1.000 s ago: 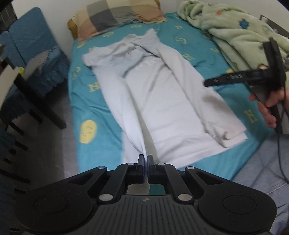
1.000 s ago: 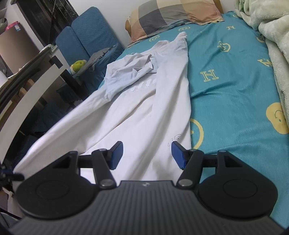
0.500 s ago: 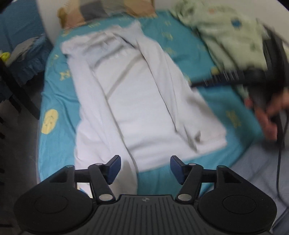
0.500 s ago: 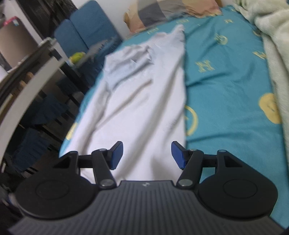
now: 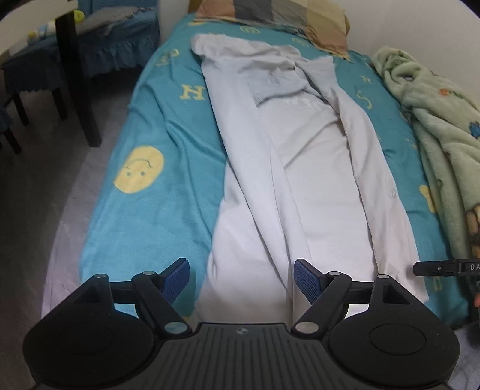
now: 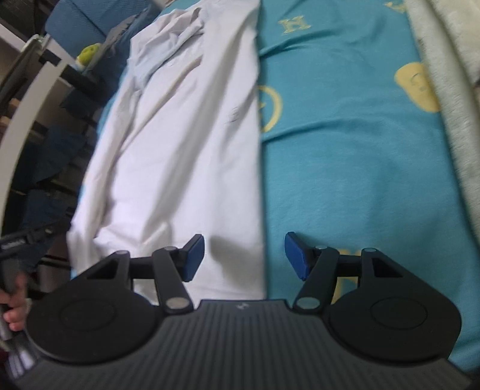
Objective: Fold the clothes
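Observation:
A long white garment (image 5: 300,168) lies lengthwise on the teal bedspread (image 5: 156,192), both long sides folded in over its middle. Its near hem lies at the bed's foot. My left gripper (image 5: 241,279) hovers over that hem, its jaws opening, and no cloth is pinched between the blue pads (image 5: 177,277). In the right wrist view the same garment (image 6: 186,144) fills the left half. My right gripper (image 6: 244,255) stands open above the garment's right edge, where it meets the bedspread (image 6: 354,150), and holds nothing.
A checked pillow (image 5: 285,21) lies at the head of the bed. A green fleece blanket (image 5: 435,126) is piled along the right side. Dark chairs and a table (image 5: 69,60) stand left of the bed on grey floor. A hand (image 6: 15,303) grips the other gripper's handle.
My left gripper let go of the garment's near hem and opened wide; the lifted cloth dropped flat. The left view swung left and lower. The right gripper dipped closer to the garment's edge.

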Tool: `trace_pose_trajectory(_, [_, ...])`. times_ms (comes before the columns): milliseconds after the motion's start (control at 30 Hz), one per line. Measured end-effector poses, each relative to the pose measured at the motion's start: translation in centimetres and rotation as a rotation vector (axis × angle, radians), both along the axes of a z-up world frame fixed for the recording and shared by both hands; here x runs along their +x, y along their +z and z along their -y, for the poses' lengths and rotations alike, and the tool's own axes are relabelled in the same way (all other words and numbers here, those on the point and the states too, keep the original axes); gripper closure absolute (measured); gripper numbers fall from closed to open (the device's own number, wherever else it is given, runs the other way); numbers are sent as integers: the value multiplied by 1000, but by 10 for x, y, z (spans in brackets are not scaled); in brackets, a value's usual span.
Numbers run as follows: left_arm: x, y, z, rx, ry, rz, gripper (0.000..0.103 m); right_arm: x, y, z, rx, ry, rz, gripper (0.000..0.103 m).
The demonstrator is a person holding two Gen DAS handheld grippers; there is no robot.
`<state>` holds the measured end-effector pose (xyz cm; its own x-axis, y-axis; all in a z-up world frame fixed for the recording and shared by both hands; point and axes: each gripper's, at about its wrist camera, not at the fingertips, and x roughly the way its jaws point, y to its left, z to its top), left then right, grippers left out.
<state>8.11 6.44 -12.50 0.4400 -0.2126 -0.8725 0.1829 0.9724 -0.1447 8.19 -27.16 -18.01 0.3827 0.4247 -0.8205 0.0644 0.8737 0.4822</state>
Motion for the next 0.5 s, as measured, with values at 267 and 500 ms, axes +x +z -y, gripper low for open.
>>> trace_pose_trajectory(267, [1, -14, 3, 26, -32, -38, 24, -8, 9, -39, -164, 147, -1, 94])
trace_pose_trajectory(500, [-3, 3, -16, -123, 52, -19, 22, -15, 52, -3, -98, 101, 62, 98])
